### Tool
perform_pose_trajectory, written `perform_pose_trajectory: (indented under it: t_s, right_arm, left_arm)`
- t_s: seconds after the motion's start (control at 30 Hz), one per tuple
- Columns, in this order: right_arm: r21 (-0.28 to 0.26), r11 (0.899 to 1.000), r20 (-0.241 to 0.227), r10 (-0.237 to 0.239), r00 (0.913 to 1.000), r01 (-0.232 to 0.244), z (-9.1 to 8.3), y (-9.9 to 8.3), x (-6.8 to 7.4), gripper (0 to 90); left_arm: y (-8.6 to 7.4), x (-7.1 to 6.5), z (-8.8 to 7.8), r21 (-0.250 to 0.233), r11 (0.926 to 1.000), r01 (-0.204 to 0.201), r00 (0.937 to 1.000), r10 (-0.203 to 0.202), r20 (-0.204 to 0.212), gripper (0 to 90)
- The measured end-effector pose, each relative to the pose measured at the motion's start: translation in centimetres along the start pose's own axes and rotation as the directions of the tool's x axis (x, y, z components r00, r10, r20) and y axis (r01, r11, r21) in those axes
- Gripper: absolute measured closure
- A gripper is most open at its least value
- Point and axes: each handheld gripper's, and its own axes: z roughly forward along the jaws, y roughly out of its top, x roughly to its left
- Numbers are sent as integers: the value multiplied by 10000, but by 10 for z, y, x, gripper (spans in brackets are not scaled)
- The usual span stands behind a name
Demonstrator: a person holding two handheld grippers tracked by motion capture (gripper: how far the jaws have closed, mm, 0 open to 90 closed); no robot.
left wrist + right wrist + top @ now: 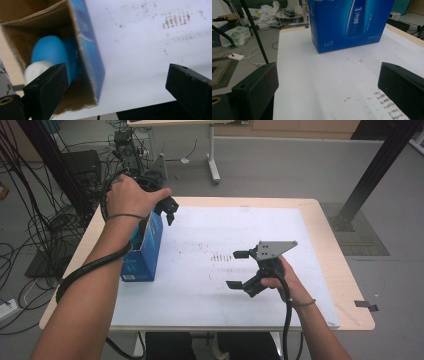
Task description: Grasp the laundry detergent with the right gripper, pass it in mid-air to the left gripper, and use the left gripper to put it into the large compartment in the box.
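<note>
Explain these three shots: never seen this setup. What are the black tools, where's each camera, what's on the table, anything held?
No robot here: a person holds a two-jaw tool in each hand. The high view looks down on the table from above the person. The left gripper hangs over the open top of a blue box standing on the white sheet; the right gripper hovers over the sheet. Each of the other two pictures comes from a camera riding on one gripper, looking along its black jaws. The left gripper view peers into the box at a blue bottle with a white cap. The right gripper view faces the box's printed side. Both grippers are open and hold nothing.
</note>
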Motion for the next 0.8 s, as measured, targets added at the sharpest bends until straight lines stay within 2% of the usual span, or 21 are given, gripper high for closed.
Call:
perform_pose_trajectory:
  t_s: [0.2, 0.33, 0.43, 0.6, 0.8]
  right_arm:
    - [-19, 10000, 40, 12, 10000, -12, 0, 0, 1, 33]
    - [-9, 10000, 45, 15, 10000, -15, 0, -1, 2, 33]
    - [-30, 10000, 38, 4, 10000, -4, -1, -1, 3, 33]
    - [-37, 10000, 46, 43, 10000, -43, -2, -1, 3, 33]
    - [-31, 10000, 4, -5, 10000, 5, 0, -1, 2, 33]
  left_arm:
    - [3, -26, 2, -7, 9974, -724, 9970, 724, 279, 51]
    - [4, -45, 4, -16, 9929, -1188, 9921, 1187, 406, 51]
    - [5, -59, 4, 12, 9880, -1545, 9874, 1544, 349, 51]
    - [5, -79, 8, 32, 9802, -1981, 9795, 1979, 380, 51]
    - [5, -94, 15, 169, 9735, -2283, 9730, 2275, 377, 51]
